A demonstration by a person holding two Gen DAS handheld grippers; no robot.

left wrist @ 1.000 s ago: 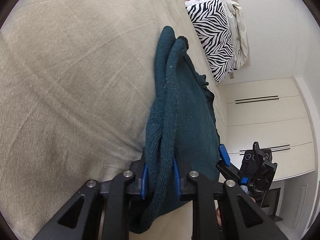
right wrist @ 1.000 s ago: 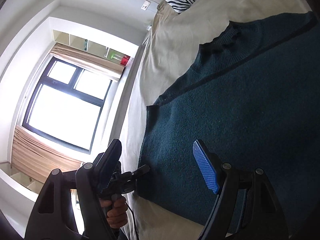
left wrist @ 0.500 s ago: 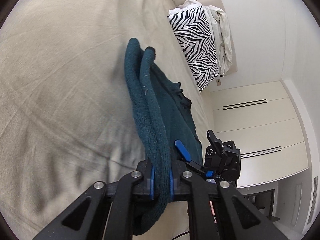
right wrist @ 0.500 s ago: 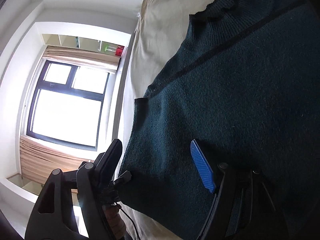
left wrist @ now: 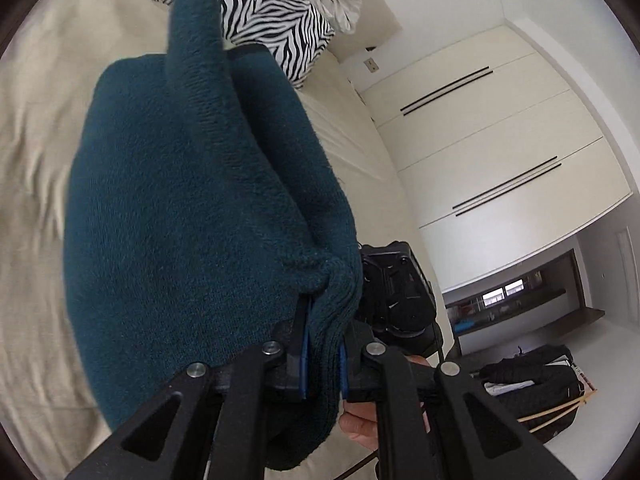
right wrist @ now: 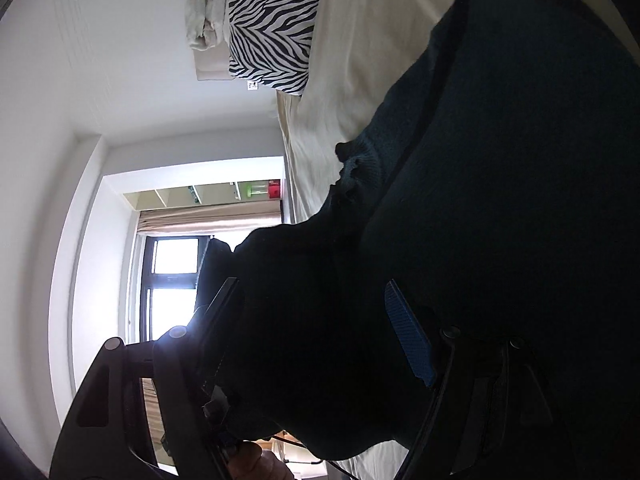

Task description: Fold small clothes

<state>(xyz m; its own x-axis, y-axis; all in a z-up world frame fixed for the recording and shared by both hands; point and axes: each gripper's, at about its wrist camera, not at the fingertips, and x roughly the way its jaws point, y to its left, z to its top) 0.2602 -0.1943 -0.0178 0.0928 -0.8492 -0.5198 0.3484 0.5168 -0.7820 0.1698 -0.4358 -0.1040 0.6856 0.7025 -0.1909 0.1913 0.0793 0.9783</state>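
The left gripper [left wrist: 323, 346] had its fingers clenched on a bunched edge of the dark teal knit sweater [left wrist: 192, 216], which draped from them over the beige bed [left wrist: 36, 120]. The right gripper [right wrist: 316, 332] stood released, its fingers spread, sweater fabric lying between them, near the zebra-print pillow [right wrist: 272, 20].

left hand-held gripper [left wrist: 322, 354] clamped, opening, right hand-held gripper [right wrist: 316, 320] wide

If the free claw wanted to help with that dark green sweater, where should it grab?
Probably the ribbed edge of the sweater facing the window, approached from that open side. There the knit ends in a thin rim over the bed. The right gripper stands open.
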